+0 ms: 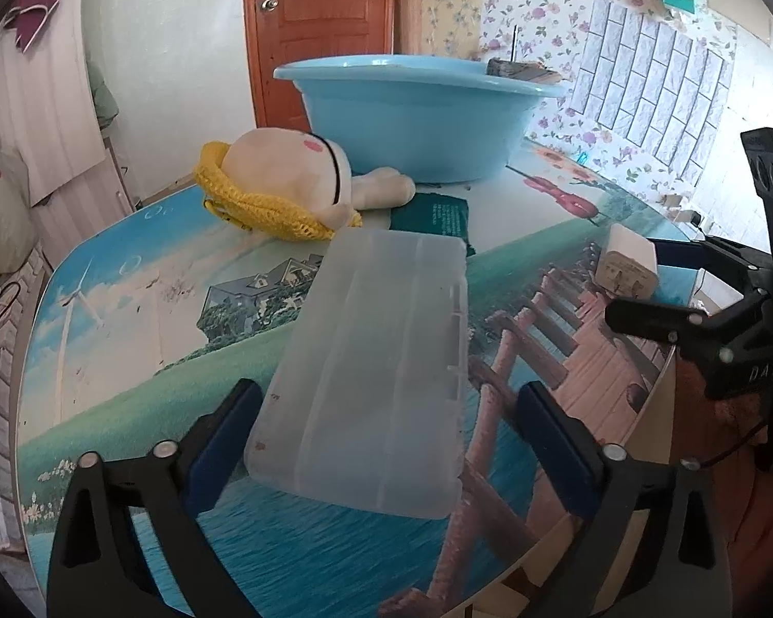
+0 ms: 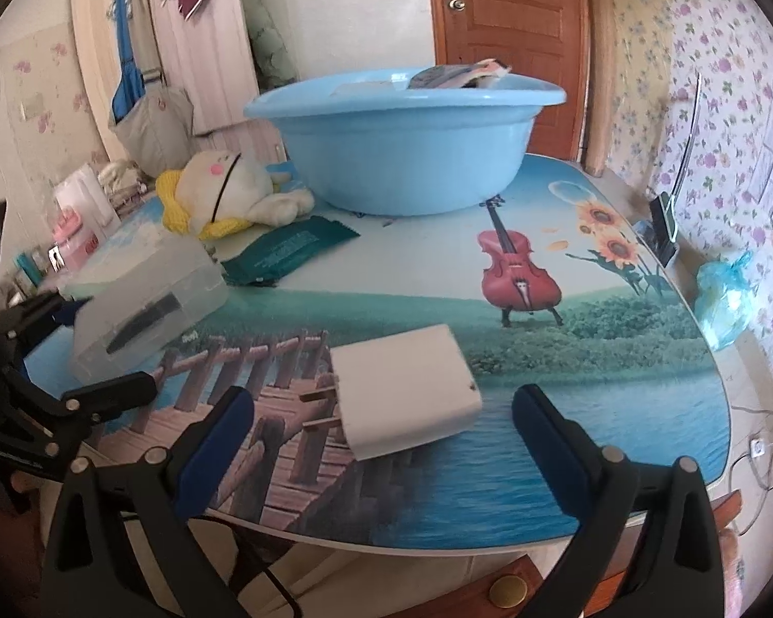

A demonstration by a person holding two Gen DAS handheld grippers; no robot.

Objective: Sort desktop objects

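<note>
On the bench (image 1: 129,360), the left claw (image 1: 386,438) stands released, its fingers straddling the near end of a translucent plastic case (image 1: 376,360). Behind the case lie a plush doll (image 1: 283,180) and a blue basin (image 1: 412,113). Farther right, the right claw (image 2: 384,427) is released around a white charger (image 2: 407,391).

Right gripper (image 2: 384,412): jaws spread wide.
Charger (image 2: 404,391): between the fingers, lying on table (image 2: 618,412).
Basin (image 2: 404,139): far ahead.
</note>
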